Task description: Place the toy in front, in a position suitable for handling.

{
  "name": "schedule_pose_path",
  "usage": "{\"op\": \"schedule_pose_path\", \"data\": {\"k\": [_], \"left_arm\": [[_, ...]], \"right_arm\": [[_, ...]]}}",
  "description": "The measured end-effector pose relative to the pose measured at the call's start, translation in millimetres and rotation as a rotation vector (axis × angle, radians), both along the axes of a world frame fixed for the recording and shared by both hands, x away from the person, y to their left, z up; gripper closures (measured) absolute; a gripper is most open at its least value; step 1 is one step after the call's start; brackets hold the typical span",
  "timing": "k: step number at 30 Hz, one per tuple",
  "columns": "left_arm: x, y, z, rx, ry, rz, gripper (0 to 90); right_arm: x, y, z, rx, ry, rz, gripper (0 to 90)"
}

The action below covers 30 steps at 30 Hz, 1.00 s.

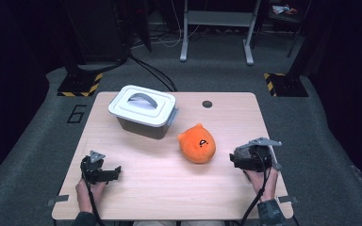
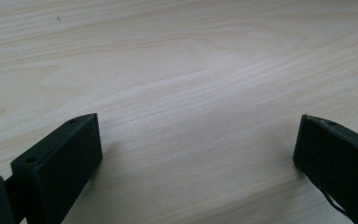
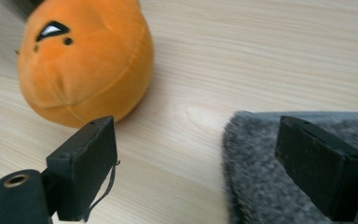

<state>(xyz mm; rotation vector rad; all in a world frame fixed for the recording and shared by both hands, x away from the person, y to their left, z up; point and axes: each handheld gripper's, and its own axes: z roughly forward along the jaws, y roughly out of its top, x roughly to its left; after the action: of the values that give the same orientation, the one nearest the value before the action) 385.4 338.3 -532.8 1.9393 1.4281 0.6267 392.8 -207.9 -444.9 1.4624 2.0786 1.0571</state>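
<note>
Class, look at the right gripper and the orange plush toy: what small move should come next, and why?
Probably ease the right gripper forward toward the orange plush toy. Its jaws stand open with nothing between them, and the toy lies just ahead, apart from them, beside the closed bin.

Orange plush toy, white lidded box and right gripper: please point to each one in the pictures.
orange plush toy (image 1: 197,144), high view, its face.
white lidded box (image 1: 142,104), high view, lid handle.
right gripper (image 3: 193,161), right gripper view, between its open jaws.

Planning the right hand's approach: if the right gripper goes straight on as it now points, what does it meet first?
Probably the orange plush toy; the right gripper points toward it across bare table, fingers open and empty.
</note>
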Motion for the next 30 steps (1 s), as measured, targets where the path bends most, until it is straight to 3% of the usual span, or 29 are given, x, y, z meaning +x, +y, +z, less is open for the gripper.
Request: {"op": "schedule_pose_path", "data": {"k": [7, 17, 23, 30], "left_arm": [[0.0, 0.0, 0.0, 0.000, 0.000, 0.001, 0.6], [0.0, 0.0, 0.0, 0.000, 0.000, 0.001, 0.6], [0.0, 0.0, 0.0, 0.000, 0.000, 0.000, 0.6], [0.0, -0.1, 0.0, 0.000, 0.000, 0.001, 0.7]], "right_arm": [[8.1, 31.4, 4.6, -0.001, -0.011, 0.087, 13.6], [21.5, 75.6, 9.2, -0.026, -0.002, 0.159, 13.8], [30.0, 97.5, 10.3, -0.054, -0.008, 0.170, 14.0], [41.1, 112.1, 2.8, -0.068, 0.016, 0.137, 16.0]]}}
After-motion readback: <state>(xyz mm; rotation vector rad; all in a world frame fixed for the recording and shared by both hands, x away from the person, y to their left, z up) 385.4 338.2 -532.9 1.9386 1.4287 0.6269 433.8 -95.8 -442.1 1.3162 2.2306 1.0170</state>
